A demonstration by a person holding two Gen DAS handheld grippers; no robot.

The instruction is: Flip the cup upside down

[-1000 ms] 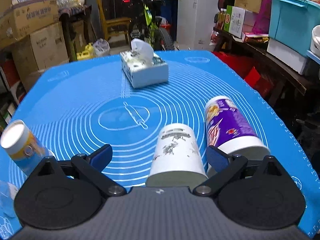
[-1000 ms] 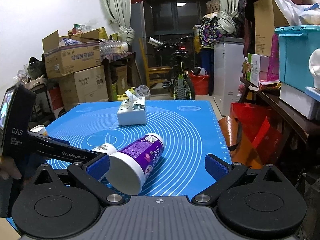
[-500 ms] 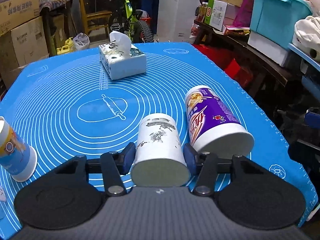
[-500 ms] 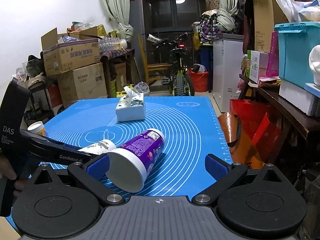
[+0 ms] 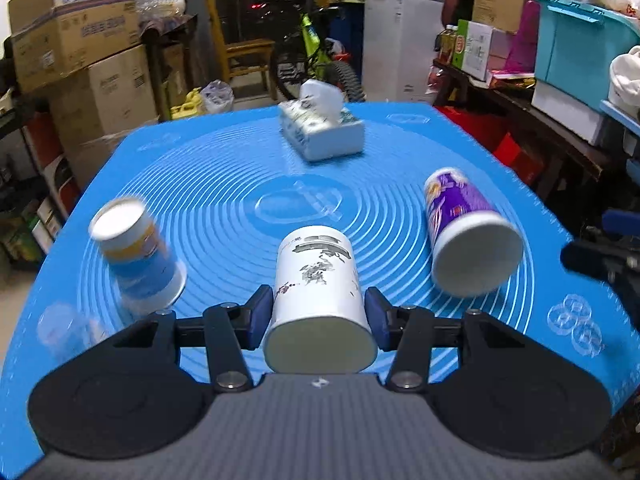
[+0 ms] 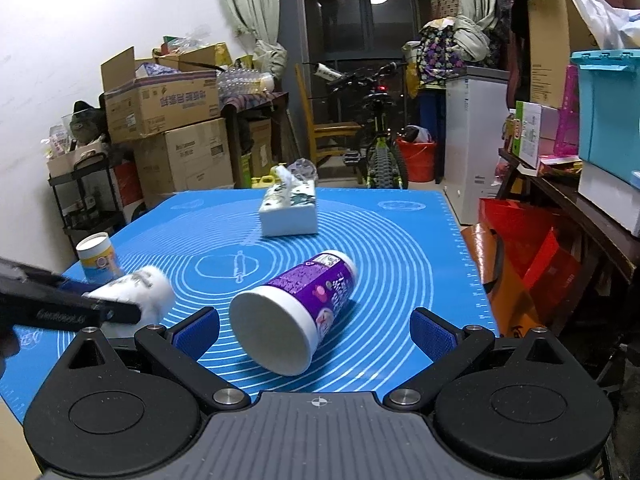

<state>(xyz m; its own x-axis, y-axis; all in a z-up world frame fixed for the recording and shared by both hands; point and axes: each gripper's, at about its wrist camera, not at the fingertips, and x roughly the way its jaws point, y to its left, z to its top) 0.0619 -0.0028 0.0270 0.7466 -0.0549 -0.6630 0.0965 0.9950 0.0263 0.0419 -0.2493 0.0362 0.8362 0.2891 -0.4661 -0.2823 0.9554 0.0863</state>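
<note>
Two pads (image 5: 259,316) of left gripper (image 5: 318,318) pinch white cup (image 5: 316,280) near rim; thin wall may crush, slipping mid-flip.

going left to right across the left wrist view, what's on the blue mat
yellow and blue cup → white cup held sideways in the left hand-held gripper → purple cup lying on its side. The tissue box sits farther back.

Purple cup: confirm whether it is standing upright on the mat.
No, the purple cup lies on its side on the blue mat, open mouth facing the camera.
</note>
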